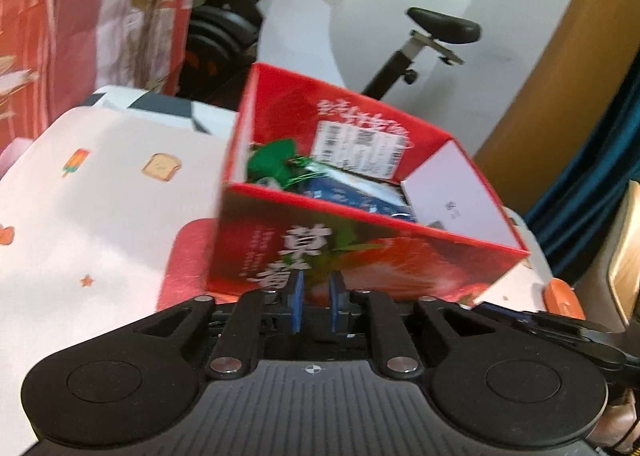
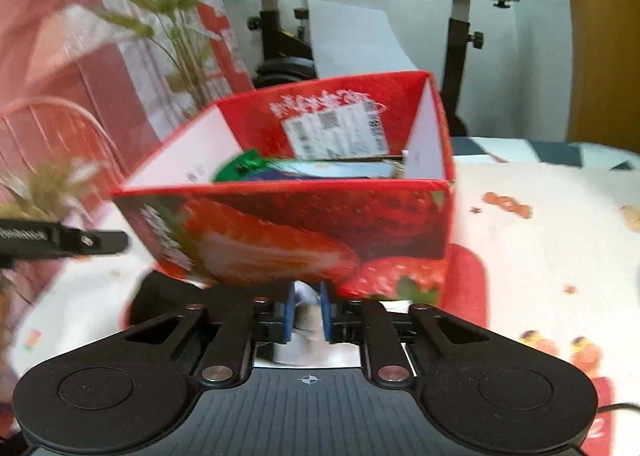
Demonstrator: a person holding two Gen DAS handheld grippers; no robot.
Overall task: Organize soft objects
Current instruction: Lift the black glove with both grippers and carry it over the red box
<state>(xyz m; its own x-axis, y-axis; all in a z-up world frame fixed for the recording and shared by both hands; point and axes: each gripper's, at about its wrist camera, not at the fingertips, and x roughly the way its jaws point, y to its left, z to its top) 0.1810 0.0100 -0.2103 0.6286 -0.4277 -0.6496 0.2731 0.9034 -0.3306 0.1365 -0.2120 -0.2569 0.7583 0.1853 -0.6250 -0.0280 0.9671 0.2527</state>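
Note:
A red strawberry-print box [image 1: 360, 256] [image 2: 304, 232] hangs tilted over the bed, gripped from two opposite sides. My left gripper [image 1: 317, 298] is shut on the box's lower edge, its blue pads [image 1: 298, 296] set close together. At the opposite wall, my right gripper [image 2: 308, 302] pinches the bottom edge in the same way. Inside the box lie a green soft item [image 1: 272, 162] [image 2: 240, 168], a blue-and-white pack [image 1: 352, 192] and a white card [image 1: 452, 192]. A shipping label [image 2: 336, 132] is stuck on the inner far wall.
A white bedsheet [image 1: 100, 216] with small food prints and a red patch [image 1: 188, 256] lies under the box. An exercise bike [image 1: 420, 40] stands behind it, with a wooden panel [image 1: 560, 56] on the right. Green plant stems [image 2: 160, 8] and a red curtain rise on the left.

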